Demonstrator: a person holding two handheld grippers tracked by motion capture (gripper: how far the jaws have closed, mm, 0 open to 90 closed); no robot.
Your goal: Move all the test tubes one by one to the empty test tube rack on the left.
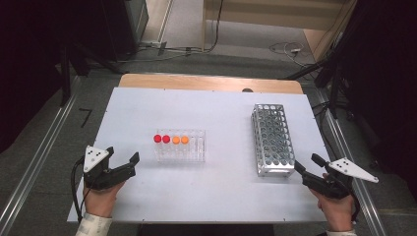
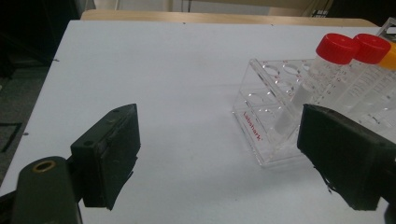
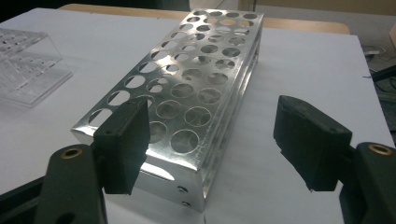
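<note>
On the white table a clear plastic rack stands a little left of the middle, carrying four capped tubes in its far row: two red-capped tubes at its left end and two orange-capped tubes just beside them, all upright. The left gripper sits near the table's front left corner, held by a hand coming in from the bottom edge, and its jaws stand wide apart with nothing between them. In the left gripper view the rack lies ahead and to the right, apart from the jaws, with bare tabletop between; the right-hand jaw covers the rack's near corner in that view, and the red-capped tubes rise above it. To the right a metal rack with rows of round holes runs lengthwise away from the person, well apart from the clear one. The right gripper hovers just beside its near right corner, jaws also spread wide and holding nothing. In the right gripper view the metal rack fills the space ahead, its near corner lying between the two jaws without touching either. Beyond the table's far edge, cables trail across the floor.
</note>
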